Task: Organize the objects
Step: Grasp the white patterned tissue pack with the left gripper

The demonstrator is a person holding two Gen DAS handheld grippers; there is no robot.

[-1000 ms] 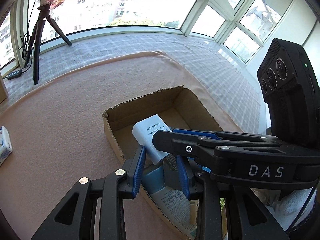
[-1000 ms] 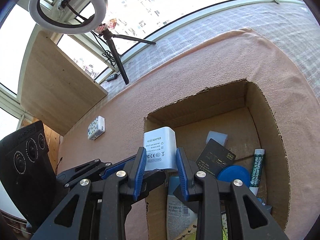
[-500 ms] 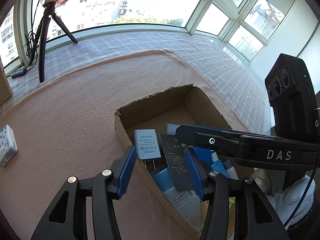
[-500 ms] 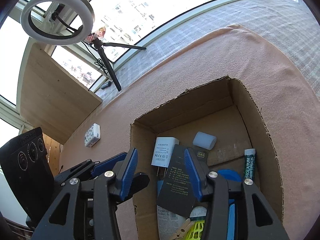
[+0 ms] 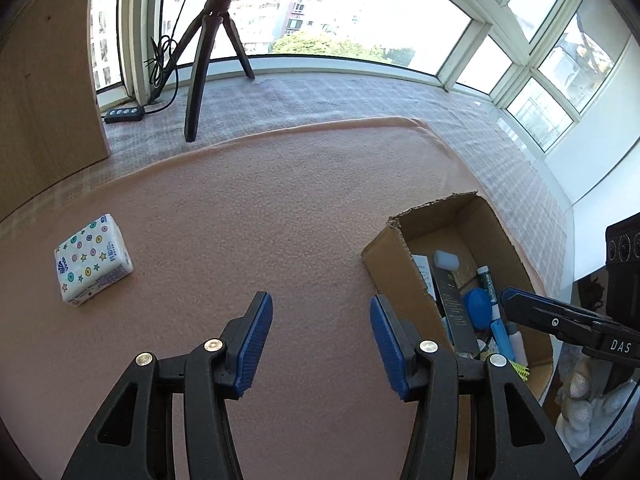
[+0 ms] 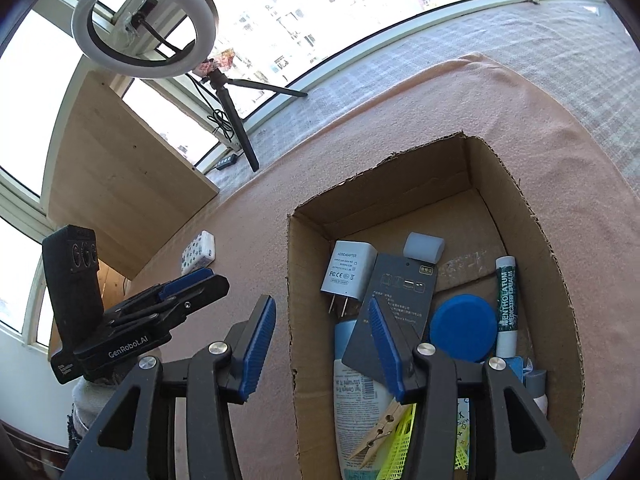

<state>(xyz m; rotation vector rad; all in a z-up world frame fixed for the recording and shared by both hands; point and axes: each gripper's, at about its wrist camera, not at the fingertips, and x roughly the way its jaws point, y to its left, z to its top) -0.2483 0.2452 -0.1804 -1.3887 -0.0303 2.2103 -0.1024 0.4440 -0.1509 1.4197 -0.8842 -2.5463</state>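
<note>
My left gripper (image 5: 320, 344) is open over bare pink cloth (image 5: 240, 220) with nothing between its blue pads. A white tissue pack (image 5: 93, 258) printed with stars lies to its left. The cardboard box (image 5: 384, 248) stands to its right. My right gripper (image 6: 322, 344) is open above the box's left wall (image 6: 291, 280), one finger outside and one over the inside. In the box lie a white adapter (image 6: 348, 268), a dark card pack (image 6: 400, 292), a blue lid (image 6: 462, 326) and a lip balm tube (image 6: 506, 300). Neither gripper holds anything.
A ring light (image 6: 144, 28) on a black tripod (image 5: 208, 60) stands at the window. A wooden board (image 6: 120, 168) leans at the left. A small cable controller (image 5: 124, 114) lies by the sill. A checked cloth (image 5: 360, 100) covers the far ledge.
The white adapter left the jaws and now lies in the box. Both grippers opened wider. My left gripper swung left off the box over the cloth, bringing the tissue pack closer.
</note>
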